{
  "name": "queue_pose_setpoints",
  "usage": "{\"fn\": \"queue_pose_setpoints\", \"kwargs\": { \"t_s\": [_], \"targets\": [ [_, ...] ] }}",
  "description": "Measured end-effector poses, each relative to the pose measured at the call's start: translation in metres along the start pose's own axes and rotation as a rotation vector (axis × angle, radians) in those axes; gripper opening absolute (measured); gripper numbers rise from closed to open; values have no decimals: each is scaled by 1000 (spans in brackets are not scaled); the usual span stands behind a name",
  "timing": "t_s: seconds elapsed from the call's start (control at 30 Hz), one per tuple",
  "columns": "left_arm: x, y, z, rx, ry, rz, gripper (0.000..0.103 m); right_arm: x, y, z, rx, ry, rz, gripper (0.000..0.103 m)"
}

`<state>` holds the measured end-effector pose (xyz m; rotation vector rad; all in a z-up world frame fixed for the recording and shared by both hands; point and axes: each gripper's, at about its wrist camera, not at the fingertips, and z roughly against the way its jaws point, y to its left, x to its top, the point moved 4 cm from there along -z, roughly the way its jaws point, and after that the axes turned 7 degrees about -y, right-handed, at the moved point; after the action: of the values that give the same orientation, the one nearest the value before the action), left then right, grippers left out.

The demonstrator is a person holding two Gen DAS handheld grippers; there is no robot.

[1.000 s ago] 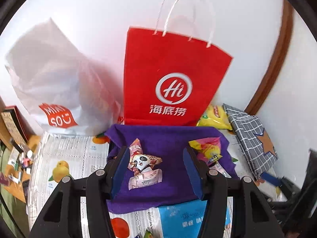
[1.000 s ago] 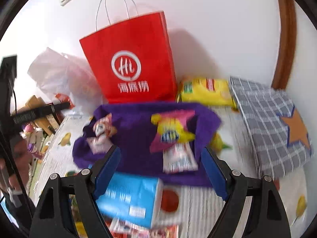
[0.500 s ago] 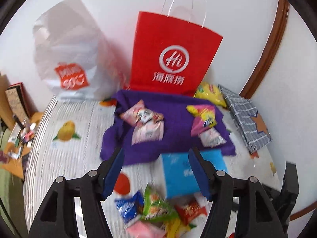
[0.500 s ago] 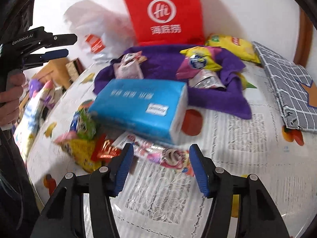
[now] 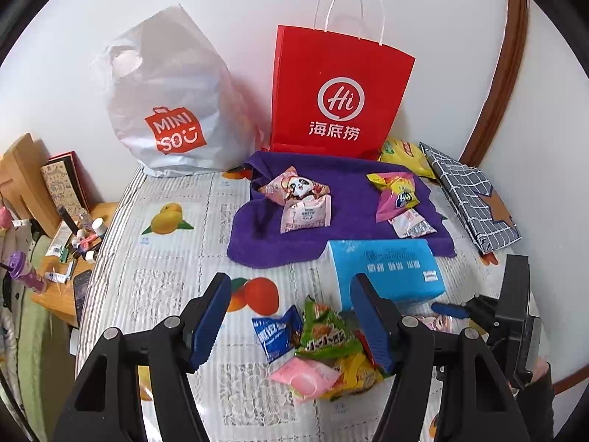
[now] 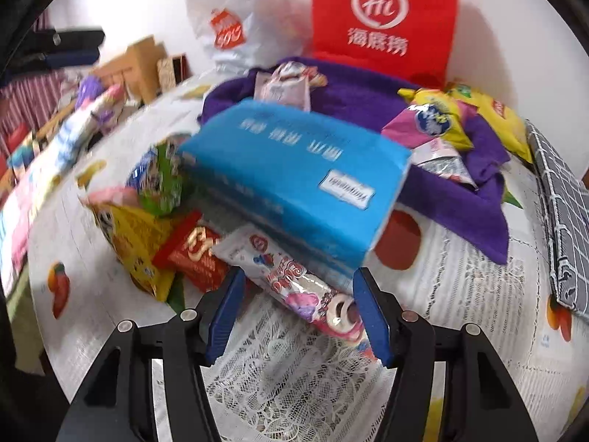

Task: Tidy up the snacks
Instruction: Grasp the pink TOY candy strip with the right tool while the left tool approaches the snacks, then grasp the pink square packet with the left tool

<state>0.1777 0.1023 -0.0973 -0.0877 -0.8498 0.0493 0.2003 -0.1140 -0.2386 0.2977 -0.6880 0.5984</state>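
Observation:
My left gripper (image 5: 294, 316) is open and hovers over a pile of loose snack packets: blue (image 5: 276, 331), green (image 5: 324, 331), pink (image 5: 305, 375) and yellow (image 5: 353, 372). Nothing is between its fingers. Beyond lies a purple towel (image 5: 342, 180) with two pink panda packets (image 5: 300, 199) on its left and a yellow-pink packet (image 5: 397, 191) on its right. My right gripper (image 6: 298, 309) is low over the table, open, with a long white-pink packet (image 6: 291, 276) lying slantwise between its pads. The packet's end is close to the right fingertip (image 6: 371, 313); I see no squeeze.
A blue tissue pack (image 6: 294, 169) lies just behind the long packet, with red (image 6: 195, 254) and yellow (image 6: 136, 243) packets to its left. A red paper bag (image 5: 338, 92) and a white plastic bag (image 5: 169, 103) stand at the wall. A checked cloth (image 5: 475, 199) lies right.
The left gripper drew back from the purple towel to the snack pile, jaws wider, the pink packets left on the towel. The right gripper dropped, rolled and narrowed around the long packet.

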Motion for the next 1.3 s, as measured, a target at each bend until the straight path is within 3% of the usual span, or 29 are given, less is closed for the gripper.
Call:
{"fn": "queue_pose_setpoints", "kwargs": {
  "t_s": [0.1, 0.33, 0.4, 0.67, 0.97, 1.13, 1.3],
  "targets": [
    [-6, 3, 1, 2, 7, 12, 65, -8, 5, 2, 32, 43, -10, 40],
    [-25, 16, -2, -1, 36, 69, 65, -20, 23, 8, 15, 70, 14, 36],
    [-31, 21, -3, 7, 45, 84, 65, -22, 26, 3, -16, 70, -5, 21],
    [-61, 37, -22, 25, 122, 119, 65, -37, 19, 40, -97, -32, -107, 19],
    [-82, 15, -59, -6, 225, 131, 65, -60, -36, 62, -323, -46, -302, 20],
    [-90, 4, -83, -7, 311, 131, 65, -66, -52, 58, -321, -50, -373, 20],
    [-107, 4, -85, -3, 349, 124, 64, -64, -50, 51, -328, -56, -344, 20]
  ]
}}
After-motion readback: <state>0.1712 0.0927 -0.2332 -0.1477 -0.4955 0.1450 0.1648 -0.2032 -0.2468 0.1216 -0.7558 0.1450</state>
